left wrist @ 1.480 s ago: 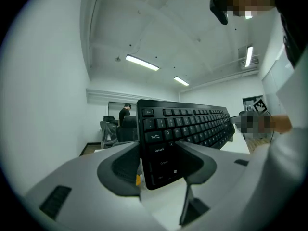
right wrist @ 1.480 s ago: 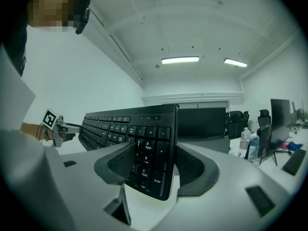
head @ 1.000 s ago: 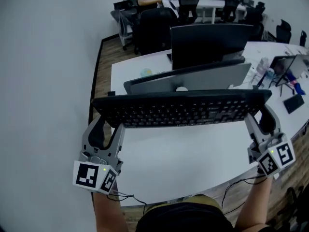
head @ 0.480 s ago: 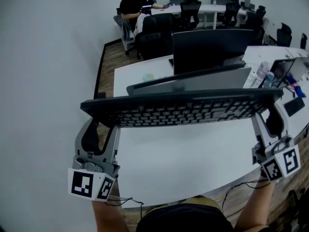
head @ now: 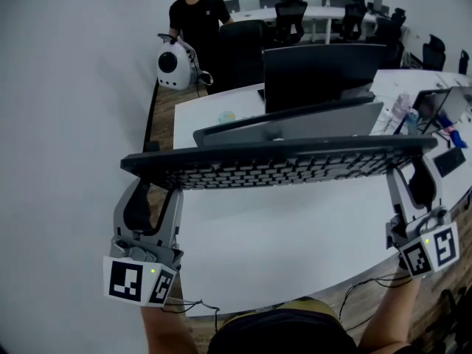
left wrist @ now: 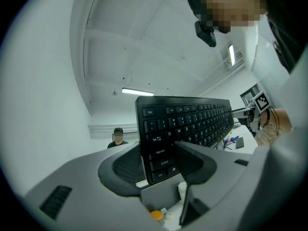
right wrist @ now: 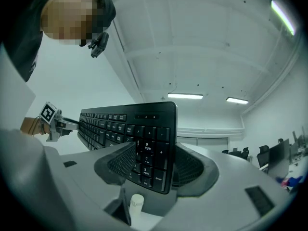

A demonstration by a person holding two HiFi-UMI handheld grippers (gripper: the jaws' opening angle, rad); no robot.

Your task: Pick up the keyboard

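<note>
A black full-size keyboard (head: pixel 280 164) hangs level in the air above the white desk (head: pixel 295 249), keys facing up. My left gripper (head: pixel 151 198) is shut on its left end and my right gripper (head: pixel 413 177) is shut on its right end. In the left gripper view the keyboard (left wrist: pixel 192 121) stands on edge between the jaws of the left gripper (left wrist: pixel 161 155), clamped at the Shift and Caps Lock keys. In the right gripper view the keyboard's (right wrist: pixel 120 124) number pad sits pinched in the right gripper (right wrist: pixel 150 165).
Behind the keyboard stand a grey divider panel (head: pixel 295 124) and a dark monitor (head: pixel 321 68). A laptop (head: pixel 435 102) and bottles (head: pixel 402 105) crowd the desk's right end. A person (head: pixel 195 17) carrying a white round bag (head: pixel 171 66) stands by office chairs (head: pixel 291 9) at the back.
Both grippers have lifted the keyboard a little higher and then held still. The person at the back has stood up and now holds a white bag.
</note>
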